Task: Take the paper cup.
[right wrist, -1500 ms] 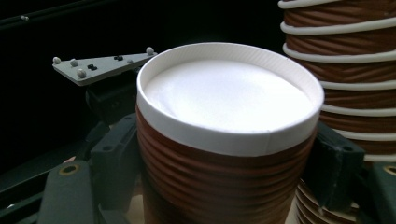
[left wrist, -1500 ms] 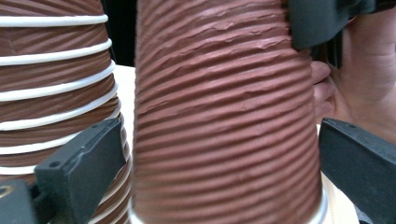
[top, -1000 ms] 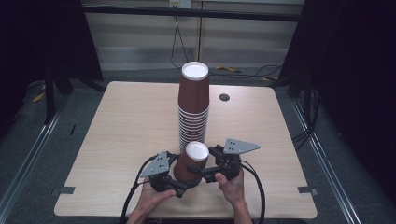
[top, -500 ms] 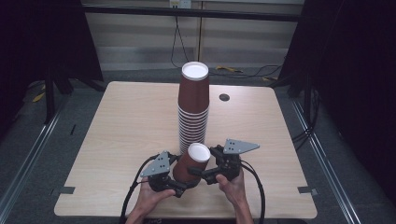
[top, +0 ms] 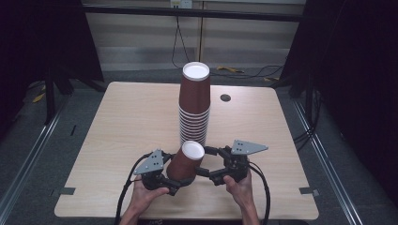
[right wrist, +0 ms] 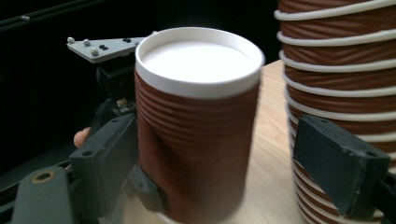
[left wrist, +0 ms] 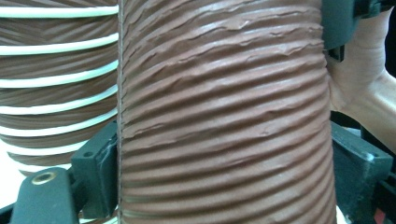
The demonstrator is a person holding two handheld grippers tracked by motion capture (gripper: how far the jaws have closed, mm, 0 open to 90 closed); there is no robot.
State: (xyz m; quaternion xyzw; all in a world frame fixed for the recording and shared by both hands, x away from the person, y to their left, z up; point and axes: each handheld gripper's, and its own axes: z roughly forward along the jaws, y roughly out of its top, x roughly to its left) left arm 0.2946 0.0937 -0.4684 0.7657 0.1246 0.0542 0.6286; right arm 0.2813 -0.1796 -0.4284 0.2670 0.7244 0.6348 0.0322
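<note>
A: Where is the cup?

B: Near the middle of the tabletop's near edge, upside down, its white base up, tilted so the top leans toward the far edge. It sits just in front of the stack, which stands around the tabletop's centre.

A: And the left tongs?

B: Clamped on the cup low on its wall. Their jaws have just been closing with the cup between them, and in the left gripper view a black pad lies against the ribbed brown wall on each side. The wall shows creases there.

A: The right tongs?

B: Apart. In the right gripper view one jaw stands close beside the cup's wall; whether it touches, I cannot tell. The other jaw stands off from the cup, in front of the stack, with bare tabletop between it and the cup.

A: Do the hands show?

B: Yes, both come in from the near edge, the left hand behind its tongs and the right hand behind its own.

A: Anything else on the tabletop?

B: A small dark round spot near the far edge, right of the stack.
</note>
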